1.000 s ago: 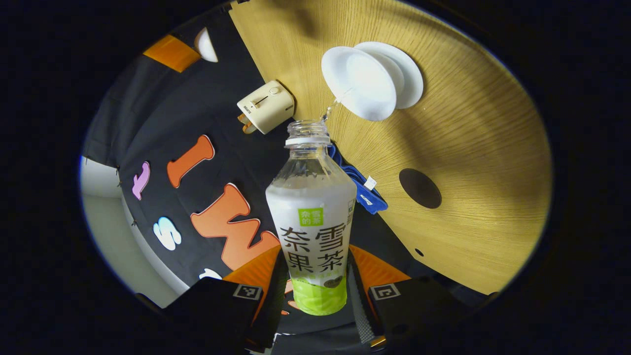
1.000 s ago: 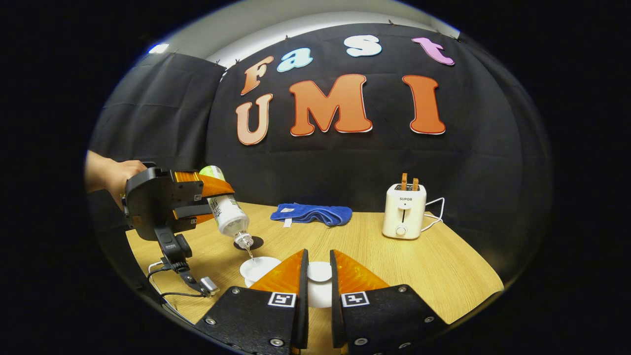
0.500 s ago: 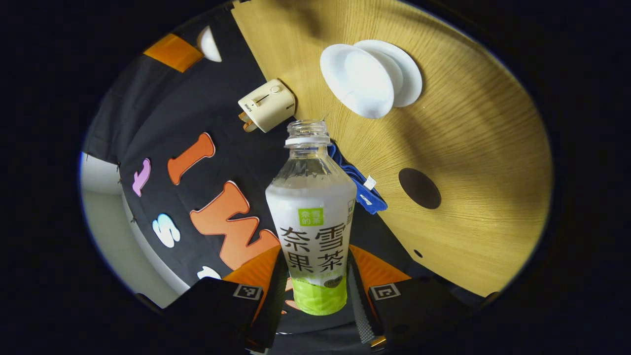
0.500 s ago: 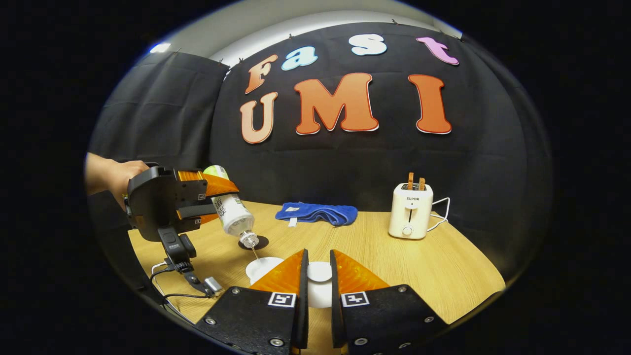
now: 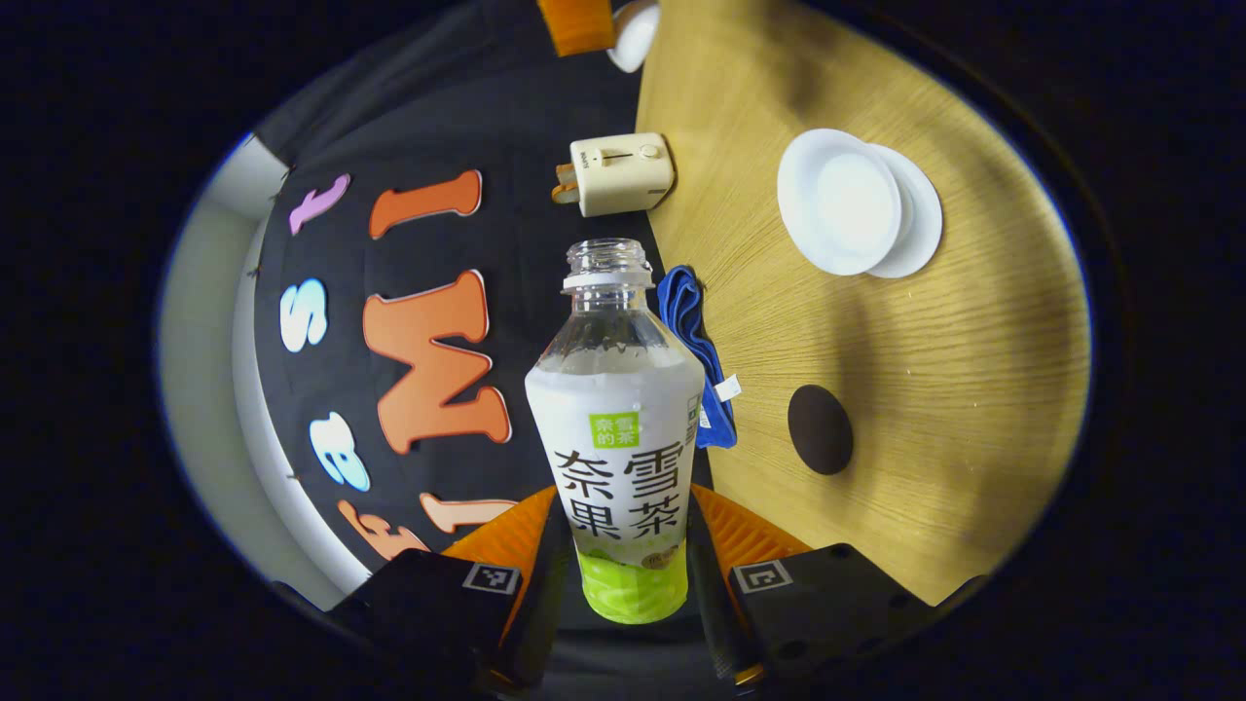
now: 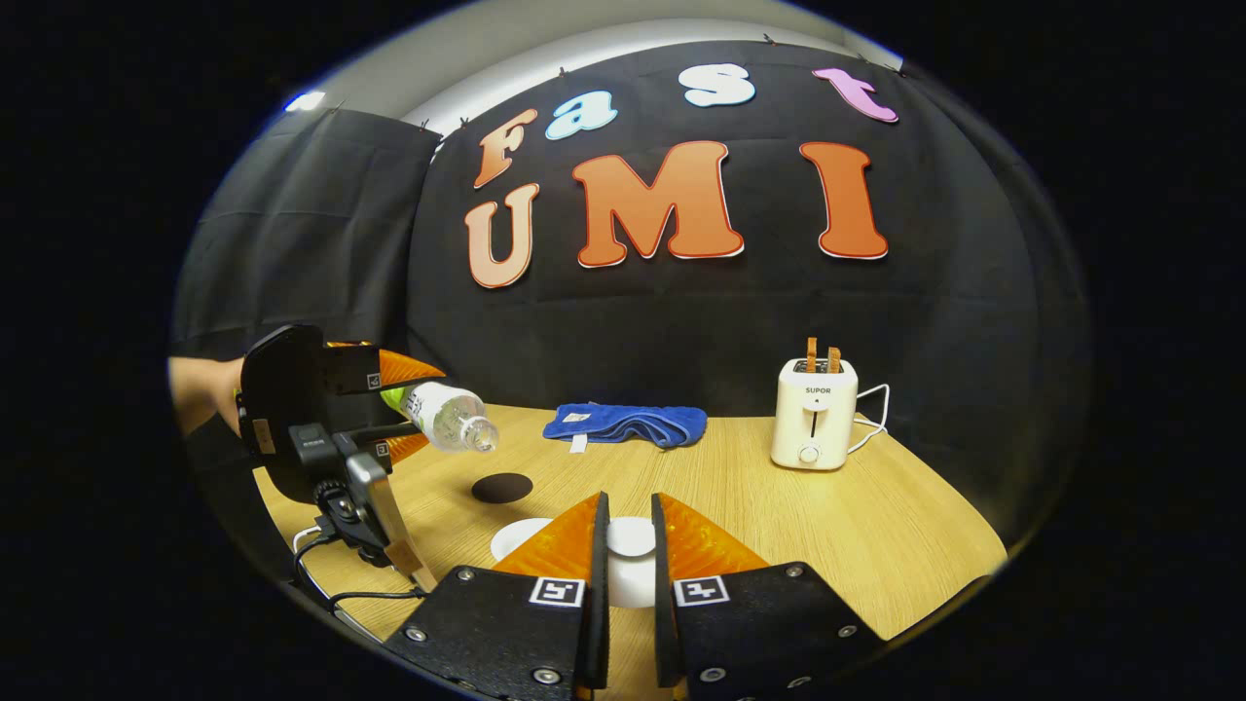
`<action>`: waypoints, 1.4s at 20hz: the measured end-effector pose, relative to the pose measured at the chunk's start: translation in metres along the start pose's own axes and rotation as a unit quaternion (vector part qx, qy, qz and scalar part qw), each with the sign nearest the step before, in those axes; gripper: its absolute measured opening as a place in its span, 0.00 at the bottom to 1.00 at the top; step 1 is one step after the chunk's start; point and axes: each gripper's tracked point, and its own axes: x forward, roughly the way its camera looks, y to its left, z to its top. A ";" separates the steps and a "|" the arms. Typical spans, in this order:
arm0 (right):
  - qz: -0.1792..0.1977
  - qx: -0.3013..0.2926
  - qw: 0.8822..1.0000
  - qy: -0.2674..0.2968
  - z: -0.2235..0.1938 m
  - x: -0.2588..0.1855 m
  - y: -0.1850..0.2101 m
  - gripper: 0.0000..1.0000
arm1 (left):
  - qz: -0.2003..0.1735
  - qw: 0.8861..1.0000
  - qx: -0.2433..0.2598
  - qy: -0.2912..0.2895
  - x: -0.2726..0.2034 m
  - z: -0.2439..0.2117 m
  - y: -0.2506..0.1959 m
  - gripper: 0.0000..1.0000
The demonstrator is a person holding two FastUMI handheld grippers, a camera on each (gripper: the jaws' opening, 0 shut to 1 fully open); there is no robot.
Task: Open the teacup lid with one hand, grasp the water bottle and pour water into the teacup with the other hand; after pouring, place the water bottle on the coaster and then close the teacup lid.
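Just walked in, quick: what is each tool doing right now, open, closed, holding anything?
Left tool: closed on the water bottle, which is tipped over the table.
Right tool: closed on the white teacup lid.

Recording booth staged as a kitchen: black cloth wall (image 6: 311, 253), wooden table (image 6: 876, 526), toaster (image 6: 814, 414), blue towel (image 6: 628, 424).

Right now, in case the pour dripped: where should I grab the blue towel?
Come straight down on the blue towel and pinch a raised fold near its middle. It lies low and bunched on the table, so sideways fingers would likely slide over it.
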 end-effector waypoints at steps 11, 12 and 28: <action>0.016 0.014 1.000 0.008 0.000 0.019 0.026 0.19 | 0.062 0.946 -0.317 0.026 0.008 -0.047 -0.005 0.61; 0.018 0.016 1.000 0.007 0.001 0.021 0.029 0.19 | 0.068 0.934 -0.349 0.024 0.010 -0.049 0.001 0.61; 0.013 -0.006 0.999 0.046 -0.025 0.073 0.036 0.19 | 0.048 0.720 -0.693 0.000 0.068 -0.068 -0.009 0.62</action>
